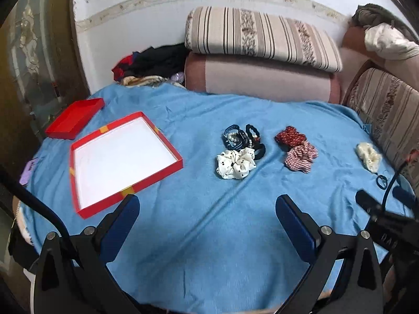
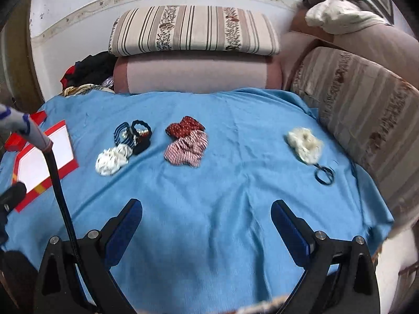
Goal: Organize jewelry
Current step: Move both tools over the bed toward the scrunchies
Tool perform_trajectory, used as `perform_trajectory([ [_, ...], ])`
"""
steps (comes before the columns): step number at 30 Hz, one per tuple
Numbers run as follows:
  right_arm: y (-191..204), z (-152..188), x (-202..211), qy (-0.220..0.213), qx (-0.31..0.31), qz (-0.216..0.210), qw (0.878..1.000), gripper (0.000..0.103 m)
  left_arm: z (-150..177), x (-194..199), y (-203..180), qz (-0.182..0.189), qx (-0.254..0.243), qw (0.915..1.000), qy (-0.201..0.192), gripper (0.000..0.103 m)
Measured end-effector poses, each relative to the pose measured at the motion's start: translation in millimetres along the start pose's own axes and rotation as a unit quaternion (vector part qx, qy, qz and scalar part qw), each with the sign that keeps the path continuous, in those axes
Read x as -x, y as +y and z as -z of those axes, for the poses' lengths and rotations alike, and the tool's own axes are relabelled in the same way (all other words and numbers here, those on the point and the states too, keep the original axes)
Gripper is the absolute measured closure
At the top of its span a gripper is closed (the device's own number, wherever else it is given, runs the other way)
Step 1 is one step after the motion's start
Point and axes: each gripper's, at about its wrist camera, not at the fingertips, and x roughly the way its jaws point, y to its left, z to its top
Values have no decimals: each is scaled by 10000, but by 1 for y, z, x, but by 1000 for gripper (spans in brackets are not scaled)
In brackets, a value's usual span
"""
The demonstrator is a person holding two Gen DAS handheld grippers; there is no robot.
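On a blue cloth (image 1: 204,222) lie hair ties and scrunchies. A white dotted scrunchie (image 1: 235,163) (image 2: 112,158) sits below a cluster of dark hair ties with pearls (image 1: 242,137) (image 2: 133,134). To the right are a dark red scrunchie (image 1: 289,134) (image 2: 184,125) and a red striped scrunchie (image 1: 301,157) (image 2: 187,149). A cream scrunchie (image 1: 369,157) (image 2: 305,145) and a thin dark hair tie (image 1: 381,181) (image 2: 324,175) lie far right. An open red box with a white floor (image 1: 123,162) (image 2: 42,162) is at left. My left gripper (image 1: 207,206) and right gripper (image 2: 207,209) hover open near the front, holding nothing.
A red lid (image 1: 74,119) lies behind the box. Striped cushions (image 1: 259,35) and a pink bolster (image 1: 262,78) line the back; another cushion (image 2: 366,120) borders the right. Dark clothes (image 1: 154,62) are piled at back left. A small purple item (image 1: 28,174) sits at the cloth's left edge.
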Motion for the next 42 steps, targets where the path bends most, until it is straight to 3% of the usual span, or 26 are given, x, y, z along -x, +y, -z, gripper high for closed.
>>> perform_trajectory([
  [9, 2, -15, -73, 244, 27, 139, 9996, 3, -7, -97, -15, 89, -125, 9974, 703, 0],
  [18, -5, -14, -121, 567, 114, 337, 9978, 3, -1, -150, -33, 191, -258, 9934, 1098, 0],
  [26, -6, -17, -131, 581, 188, 354, 9975, 3, 3, -162, -44, 244, -365, 9923, 1160, 0],
  [42, -10, -16, -123, 647, 119, 207, 9976, 3, 4, -143, -45, 326, -504, 9935, 968, 0],
])
